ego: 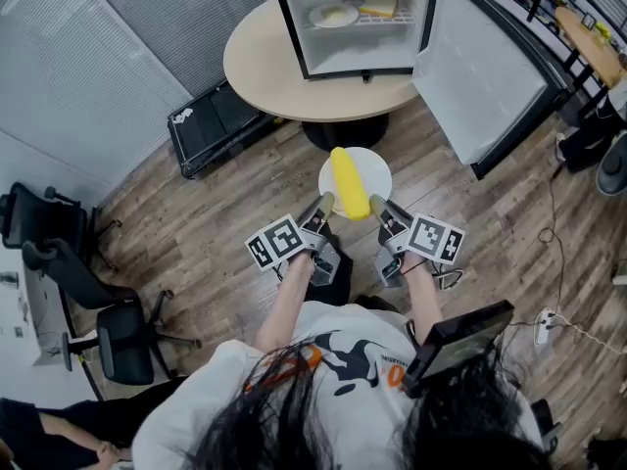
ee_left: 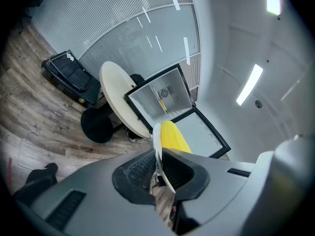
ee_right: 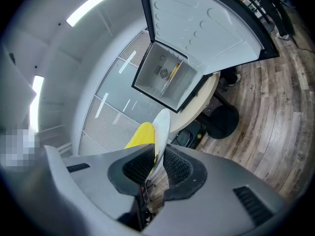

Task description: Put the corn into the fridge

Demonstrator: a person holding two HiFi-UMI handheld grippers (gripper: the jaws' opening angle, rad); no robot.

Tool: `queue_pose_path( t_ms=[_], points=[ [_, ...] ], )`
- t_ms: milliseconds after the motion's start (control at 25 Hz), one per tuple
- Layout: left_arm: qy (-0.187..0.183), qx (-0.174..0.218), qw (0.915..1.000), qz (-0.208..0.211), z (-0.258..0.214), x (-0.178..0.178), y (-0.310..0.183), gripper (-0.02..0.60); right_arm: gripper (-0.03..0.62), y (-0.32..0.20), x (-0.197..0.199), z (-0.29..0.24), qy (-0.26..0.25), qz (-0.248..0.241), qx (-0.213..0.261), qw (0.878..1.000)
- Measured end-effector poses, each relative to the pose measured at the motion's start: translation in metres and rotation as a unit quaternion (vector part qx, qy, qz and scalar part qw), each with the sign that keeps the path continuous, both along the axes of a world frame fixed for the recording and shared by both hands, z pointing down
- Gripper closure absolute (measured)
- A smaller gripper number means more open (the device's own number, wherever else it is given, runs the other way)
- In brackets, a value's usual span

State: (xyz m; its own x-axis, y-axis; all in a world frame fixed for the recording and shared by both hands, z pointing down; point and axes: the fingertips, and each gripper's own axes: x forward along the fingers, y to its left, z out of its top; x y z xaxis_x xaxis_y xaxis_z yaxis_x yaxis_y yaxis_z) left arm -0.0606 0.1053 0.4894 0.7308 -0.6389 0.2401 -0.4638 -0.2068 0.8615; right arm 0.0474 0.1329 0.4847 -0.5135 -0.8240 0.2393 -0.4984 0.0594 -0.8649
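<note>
A yellow corn cob (ego: 349, 182) lies on a white plate (ego: 379, 171) that I carry above the wooden floor, in front of the round table. My left gripper (ego: 324, 204) is shut on the plate's near left rim and my right gripper (ego: 377, 204) on its near right rim. In the left gripper view the plate (ee_left: 158, 146) passes edge-on between the jaws with the corn (ee_left: 173, 137) behind it. The right gripper view shows the plate (ee_right: 161, 132) and corn (ee_right: 140, 135) likewise. The small fridge (ego: 353, 20) stands on the table with its door (ego: 485, 74) swung open.
Inside the fridge a plate (ego: 334, 15) and a yellow block of food (ego: 379, 7) lie on the shelf. The beige round table (ego: 260, 71) holds the fridge. A black case (ego: 216, 125) lies on the floor at left, with office chairs (ego: 88, 292) further left.
</note>
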Motion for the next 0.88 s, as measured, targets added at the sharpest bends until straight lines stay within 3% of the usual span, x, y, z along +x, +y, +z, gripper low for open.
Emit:
queue_pose_path(
  t_ms=[880],
  points=[
    [0.001,-0.009,0.999,0.043,0.003,-0.023,-0.196,0.545,0.537,-0.185,-0.026,0.005,0.004,0.037,-0.019,0.999]
  ],
)
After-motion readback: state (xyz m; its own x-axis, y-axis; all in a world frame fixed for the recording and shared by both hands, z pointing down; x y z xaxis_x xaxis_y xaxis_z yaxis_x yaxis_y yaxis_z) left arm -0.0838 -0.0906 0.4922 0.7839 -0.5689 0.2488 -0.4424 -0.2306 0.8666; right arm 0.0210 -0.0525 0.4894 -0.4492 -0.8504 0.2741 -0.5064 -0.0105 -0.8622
